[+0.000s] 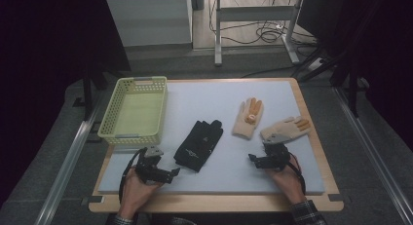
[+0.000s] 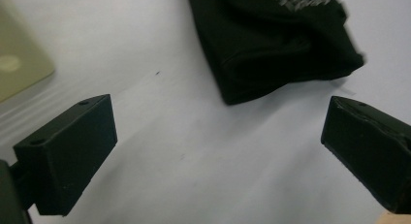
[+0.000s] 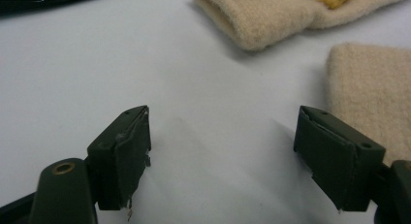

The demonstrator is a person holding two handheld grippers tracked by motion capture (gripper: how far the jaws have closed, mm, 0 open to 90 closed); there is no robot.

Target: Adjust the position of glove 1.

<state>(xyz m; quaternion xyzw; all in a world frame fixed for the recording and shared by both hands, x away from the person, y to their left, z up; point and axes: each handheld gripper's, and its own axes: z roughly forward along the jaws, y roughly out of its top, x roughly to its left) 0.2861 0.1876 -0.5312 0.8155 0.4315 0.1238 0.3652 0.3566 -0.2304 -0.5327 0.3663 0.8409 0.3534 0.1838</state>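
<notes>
The left claw (image 2: 218, 151) hangs low over the pale worktop (image 2: 194, 151) with its two black jaws spread wide, one at about eight o'clock, the other at four o'clock, and nothing but bare surface between them. Toward one o'clock lies a black glove (image 2: 271, 44), its cuff end nearest the claw and just beyond the jaw tips, not touching either. Pale lettering runs across the fabric at the top edge, too blurred to read. At ten o'clock a corner of a pale yellow-green basket (image 2: 19, 64) rests on the worktop, well apart from the glove.
</notes>
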